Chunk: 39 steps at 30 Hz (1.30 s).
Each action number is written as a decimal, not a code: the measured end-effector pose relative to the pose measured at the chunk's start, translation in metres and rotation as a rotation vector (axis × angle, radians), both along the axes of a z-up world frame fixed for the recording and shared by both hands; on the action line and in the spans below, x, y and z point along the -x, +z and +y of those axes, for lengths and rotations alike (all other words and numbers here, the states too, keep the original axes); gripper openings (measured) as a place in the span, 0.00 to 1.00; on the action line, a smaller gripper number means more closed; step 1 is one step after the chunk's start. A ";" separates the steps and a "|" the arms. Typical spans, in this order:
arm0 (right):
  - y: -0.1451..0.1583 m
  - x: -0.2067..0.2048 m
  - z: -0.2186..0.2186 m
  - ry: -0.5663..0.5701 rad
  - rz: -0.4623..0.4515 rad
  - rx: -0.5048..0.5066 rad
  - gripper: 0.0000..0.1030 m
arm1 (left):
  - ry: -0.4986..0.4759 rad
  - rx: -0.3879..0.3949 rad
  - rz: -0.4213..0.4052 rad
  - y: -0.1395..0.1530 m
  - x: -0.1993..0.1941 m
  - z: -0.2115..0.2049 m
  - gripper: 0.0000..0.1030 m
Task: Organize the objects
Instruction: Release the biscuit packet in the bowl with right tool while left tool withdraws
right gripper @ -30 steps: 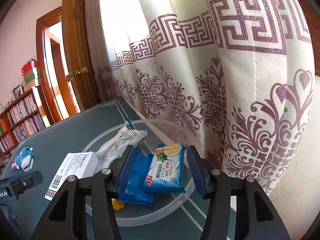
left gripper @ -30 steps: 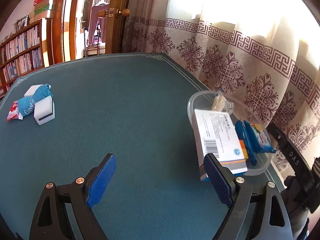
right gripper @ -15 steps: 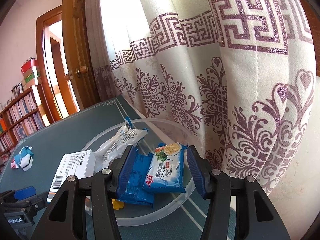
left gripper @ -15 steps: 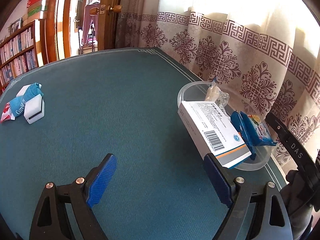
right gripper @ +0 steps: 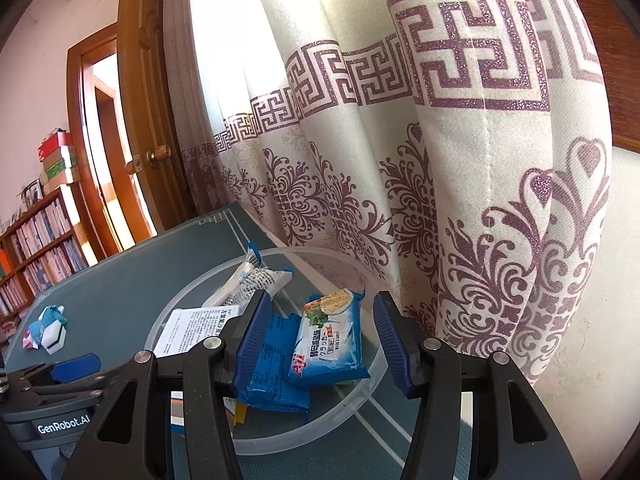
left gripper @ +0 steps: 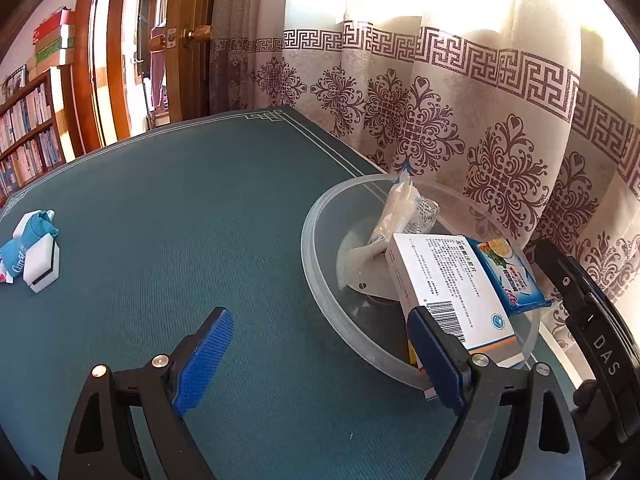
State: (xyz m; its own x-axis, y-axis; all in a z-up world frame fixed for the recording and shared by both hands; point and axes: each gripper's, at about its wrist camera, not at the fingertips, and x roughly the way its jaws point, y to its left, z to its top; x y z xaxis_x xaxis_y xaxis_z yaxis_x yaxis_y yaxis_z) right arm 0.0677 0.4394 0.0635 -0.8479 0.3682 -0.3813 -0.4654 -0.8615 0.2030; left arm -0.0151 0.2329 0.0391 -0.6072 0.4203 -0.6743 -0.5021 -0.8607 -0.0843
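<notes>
A clear plastic bowl (left gripper: 316, 240) stands at the table's right edge, beside the curtain. In it lie a white medicine box (left gripper: 448, 280) with a barcode, a light blue snack packet (right gripper: 328, 340), a dark blue packet (right gripper: 276, 376) and a white plastic pouch (left gripper: 400, 208). My left gripper (left gripper: 320, 320) is open wide over the green table, its right finger against the box's near end at the bowl's rim. My right gripper (right gripper: 322, 308) hangs open above the bowl with nothing between its pads.
A white sponge with a blue cloth and a red wrapper (left gripper: 38, 256) lies far left on the green table (left gripper: 180, 200). The patterned curtain (left gripper: 500, 140) hangs close behind the bowl. A wooden door and bookshelves stand beyond the table.
The left gripper has shifted right toward the bowl. The white box, which leaned over the bowl's left rim, now lies further inside. The right gripper has stayed put.
</notes>
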 end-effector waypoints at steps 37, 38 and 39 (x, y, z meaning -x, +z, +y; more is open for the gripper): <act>0.001 -0.001 0.002 -0.013 0.001 0.021 0.53 | -0.079 0.048 0.027 -0.004 -0.015 0.001 0.89; 0.000 -0.001 0.002 -0.012 0.000 0.022 0.54 | -0.078 0.051 0.025 -0.005 -0.014 0.001 0.89; 0.000 -0.002 0.002 -0.012 -0.002 0.023 0.54 | -0.077 0.056 0.021 -0.006 -0.014 0.001 0.89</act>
